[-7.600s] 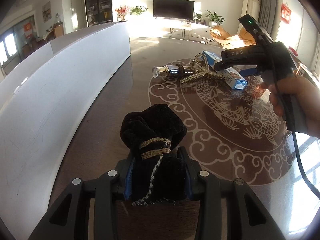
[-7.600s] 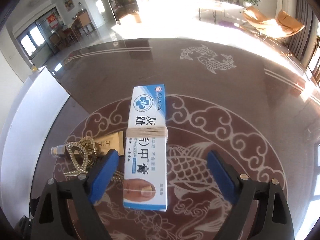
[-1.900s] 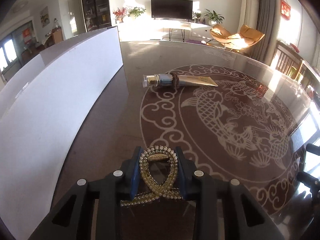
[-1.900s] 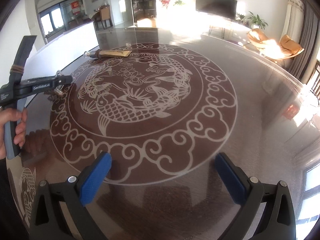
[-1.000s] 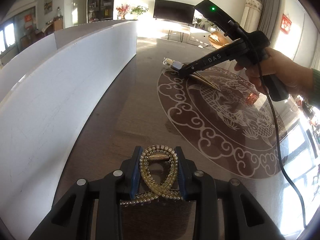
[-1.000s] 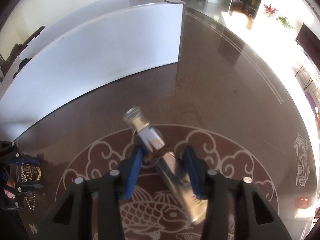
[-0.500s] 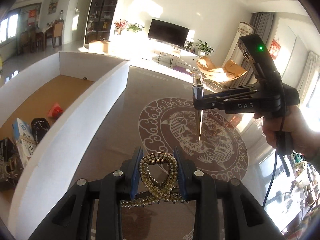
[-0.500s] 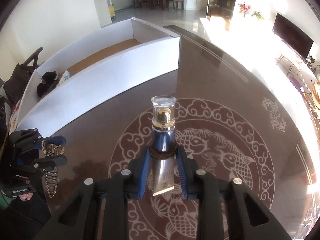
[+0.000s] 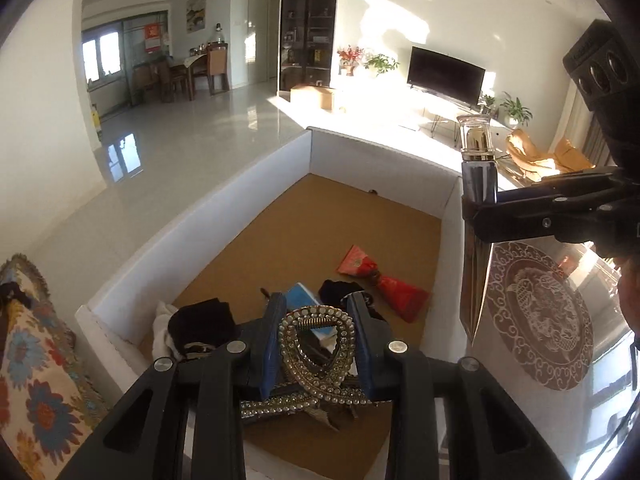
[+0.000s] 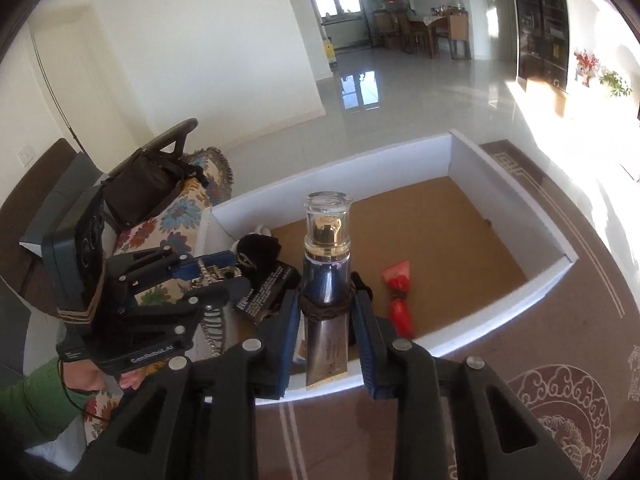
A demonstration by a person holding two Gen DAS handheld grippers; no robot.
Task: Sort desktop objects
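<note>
1. Left wrist view: the left gripper (image 9: 316,344) is clamped on the rhinestone hair clip (image 9: 316,354), held above the white box (image 9: 224,196).
2. Right wrist view: the right gripper (image 10: 325,322) grips the cosmetic tube (image 10: 326,280), cap forward, over the box's near wall.
3. Box floor: red packet (image 9: 380,280), black cloth (image 9: 200,326), and what appears to be a blue carton, mostly hidden.

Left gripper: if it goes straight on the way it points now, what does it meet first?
Probably the pile in the white box: the blue-and-white carton seems nearest ahead of the left gripper; depth is unclear.
</note>
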